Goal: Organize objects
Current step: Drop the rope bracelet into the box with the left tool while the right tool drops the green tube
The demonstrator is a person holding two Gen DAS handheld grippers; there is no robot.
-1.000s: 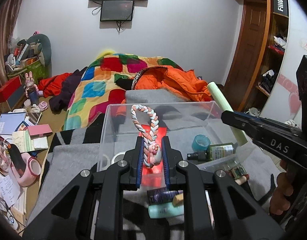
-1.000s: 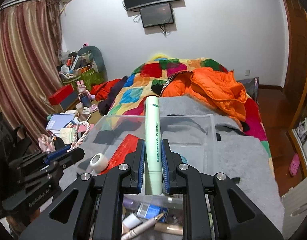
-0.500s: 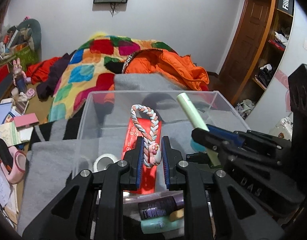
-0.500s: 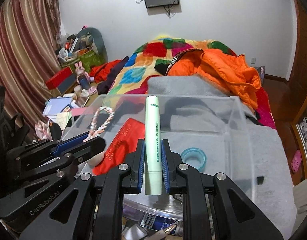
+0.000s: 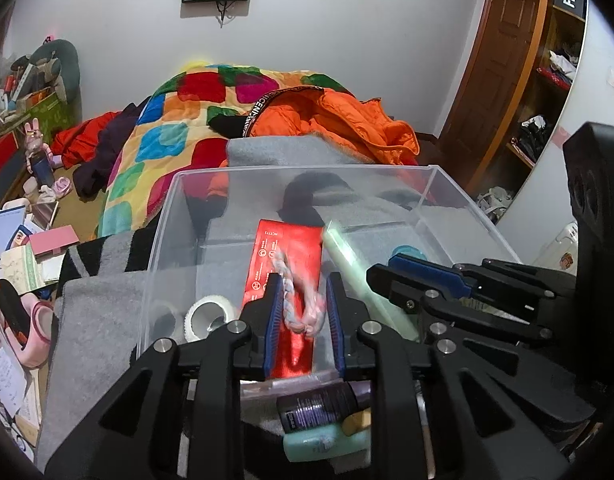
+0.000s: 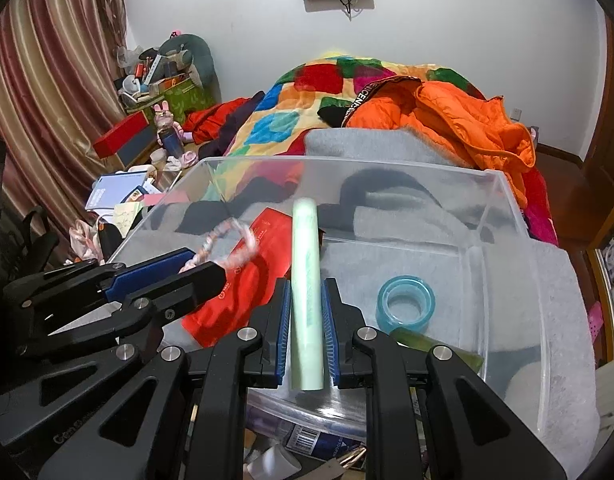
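A clear plastic bin (image 5: 447,188) (image 6: 503,200) sits on a grey blanket. In it lie a red packet (image 5: 291,256) (image 6: 243,280), a white tape roll (image 5: 207,314) and a blue tape roll (image 6: 405,298). My left gripper (image 5: 301,312) has opened over the bin; the braided rope toy (image 5: 297,300) (image 6: 227,246) is blurred and loose between its fingers. My right gripper (image 6: 305,332) has also opened; the pale green tube (image 6: 305,292) (image 5: 363,276) sits loose between its pads, pointing into the bin.
Bottles and tubes (image 5: 327,420) lie on the blanket before the bin's near wall. A bed with a patchwork quilt (image 5: 175,128) and orange jacket (image 5: 339,120) lies behind. Clutter (image 5: 23,240) covers the floor at left; a wooden shelf (image 5: 547,80) stands right.
Both grippers moved forward and down over the bin. Both jaws have widened, and the rope toy and the green tube now blur as they slip loose.
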